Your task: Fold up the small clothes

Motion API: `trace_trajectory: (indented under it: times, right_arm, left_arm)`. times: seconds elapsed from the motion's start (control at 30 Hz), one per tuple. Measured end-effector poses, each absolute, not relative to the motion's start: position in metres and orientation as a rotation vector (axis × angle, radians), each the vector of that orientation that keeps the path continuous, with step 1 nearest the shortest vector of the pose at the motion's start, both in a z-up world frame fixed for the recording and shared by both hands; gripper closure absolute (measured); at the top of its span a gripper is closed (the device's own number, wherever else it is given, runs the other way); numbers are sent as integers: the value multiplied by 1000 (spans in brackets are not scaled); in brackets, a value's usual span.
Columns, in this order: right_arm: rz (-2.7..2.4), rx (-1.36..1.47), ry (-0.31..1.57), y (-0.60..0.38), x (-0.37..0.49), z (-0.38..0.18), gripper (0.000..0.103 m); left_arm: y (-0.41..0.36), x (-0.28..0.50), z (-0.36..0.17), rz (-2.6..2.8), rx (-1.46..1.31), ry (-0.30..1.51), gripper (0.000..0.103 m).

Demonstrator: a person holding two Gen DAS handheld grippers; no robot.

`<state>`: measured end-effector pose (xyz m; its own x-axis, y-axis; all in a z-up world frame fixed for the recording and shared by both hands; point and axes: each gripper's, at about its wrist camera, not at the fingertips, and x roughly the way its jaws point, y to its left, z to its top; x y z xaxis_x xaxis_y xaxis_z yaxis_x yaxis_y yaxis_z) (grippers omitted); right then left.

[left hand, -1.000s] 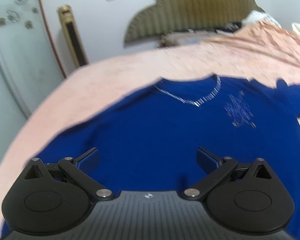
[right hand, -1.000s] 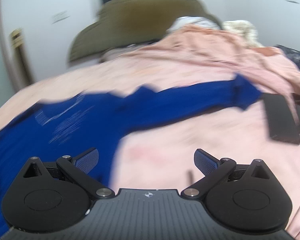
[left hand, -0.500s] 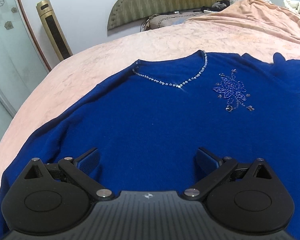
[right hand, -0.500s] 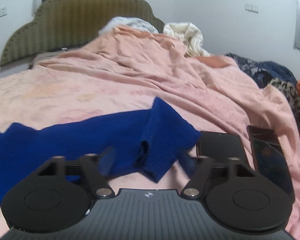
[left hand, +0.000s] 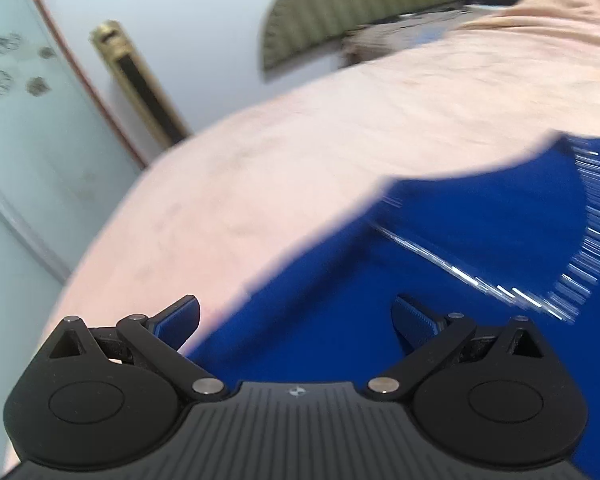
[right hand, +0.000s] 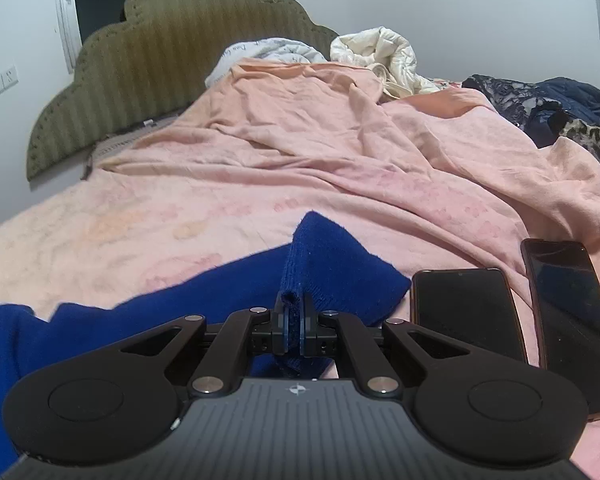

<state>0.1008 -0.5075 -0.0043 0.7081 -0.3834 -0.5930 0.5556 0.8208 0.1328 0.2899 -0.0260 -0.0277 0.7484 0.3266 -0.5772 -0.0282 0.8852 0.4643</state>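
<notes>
blue sweater [left hand: 440, 272] spread flat on pink bed [left hand: 300, 152] | left hand-held gripper [left hand: 296, 316] released, fingers wide apart over the sweater's shoulder edge, view blurred | right hand-held gripper [right hand: 294, 326] clenched on sleeve cuff [right hand: 332, 272], pinched fold between fingers | two phones [right hand: 460, 304] just beside cuff

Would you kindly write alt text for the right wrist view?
The right hand-held gripper is shut on a blue sweater's cuff, lying on a pink bedspread. Two dark phones lie beside it.
</notes>
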Motion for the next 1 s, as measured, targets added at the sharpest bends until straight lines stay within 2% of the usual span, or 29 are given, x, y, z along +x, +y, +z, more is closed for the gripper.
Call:
trace_trajectory:
  times: [0.2, 0.3, 0.57, 0.77, 1.0]
  right_arm:
    - [-465, 375, 555, -509, 95, 16, 97]
    - [-415, 463, 535, -512, 94, 27, 97]
    - [-182, 680, 467, -488, 90, 68, 97]
    - [-37, 723, 442, -450, 86, 91, 96]
    - [107, 676, 456, -391, 94, 110, 96]
  left_arm:
    - [4, 355, -28, 360, 434, 689, 0]
    - [7, 357, -16, 375, 412, 685, 0]
    - [-15, 267, 33, 164, 380, 614, 0]
    - [-17, 195, 31, 26, 363, 630, 0]
    - [-3, 156, 21, 11, 343, 650, 0]
